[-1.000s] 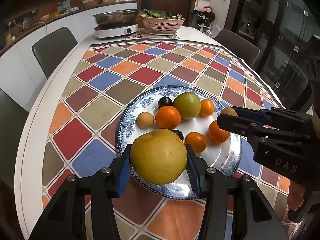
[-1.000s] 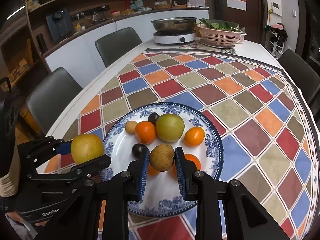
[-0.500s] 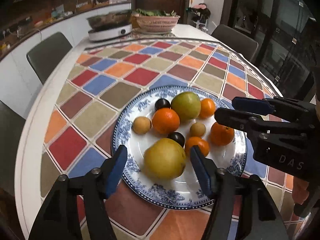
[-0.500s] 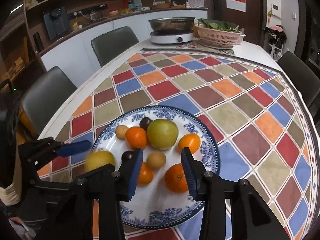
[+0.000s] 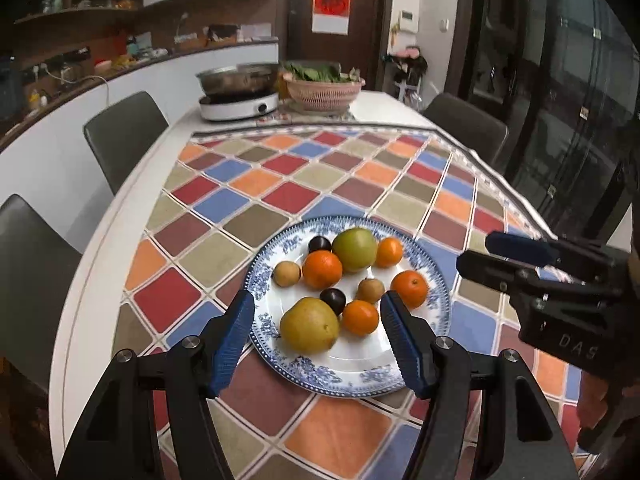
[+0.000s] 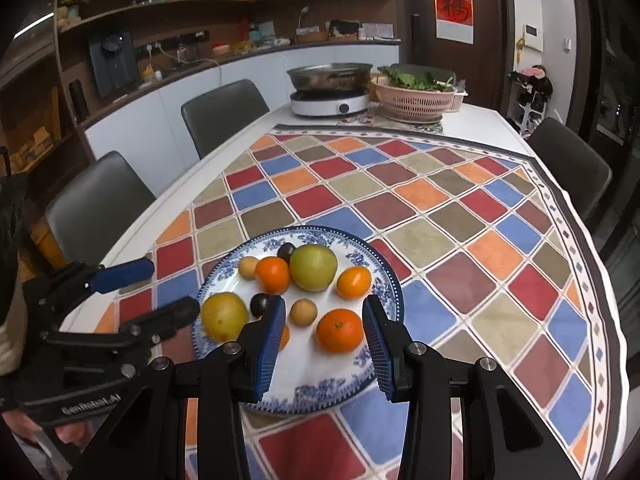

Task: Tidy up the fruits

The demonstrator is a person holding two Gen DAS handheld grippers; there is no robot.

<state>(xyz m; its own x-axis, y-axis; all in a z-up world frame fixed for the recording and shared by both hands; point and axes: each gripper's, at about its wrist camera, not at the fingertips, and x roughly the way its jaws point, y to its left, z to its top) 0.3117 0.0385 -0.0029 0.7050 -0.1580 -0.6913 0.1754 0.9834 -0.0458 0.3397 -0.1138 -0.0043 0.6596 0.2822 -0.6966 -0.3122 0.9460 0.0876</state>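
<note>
The left hand-held gripper [image 5: 318, 336] stands wide open with nothing between its blue pads, raised above the near edge of the plate [image 5: 400, 376]. The yellow pear [image 5: 310, 324] lies just ahead of it, resting on the plate and touching neither pad, so the gap looks like clearance kept around a set-down fruit rather than a grip. The right hand-held gripper [image 6: 325, 338] is likewise spread and empty, its pads flanking from above the space where a small brown fruit [image 6: 303, 312] and an orange [image 6: 340, 330] sit. Beyond these, the rest of the fruit is gathered toward the far half of the plate: a green apple [image 5: 355, 243], more oranges [image 5: 322, 269], two dark plums [image 5: 333, 298] and another pale brown fruit [image 5: 286, 274], all inside the blue rim and some touching one another. That clustering keeps round fruit from rolling, and the raised rim helps. The nearest part of the plate, just under both grippers, is bare white, so there is room to lift straight back without brushing anything. To the left of the left gripper the edge of the tabletop [image 5: 96, 280] curves close, with chairs [image 5: 124, 136] just past it; to the right, the checked cloth [image 6: 460, 240] runs broad and bare. Farther ahead stand a cooker with a steel pot [image 5: 238, 92] and a basket of greens [image 5: 324, 88], well apart from the plate. The two grippers are near each other, so sideways moves need care.
</note>
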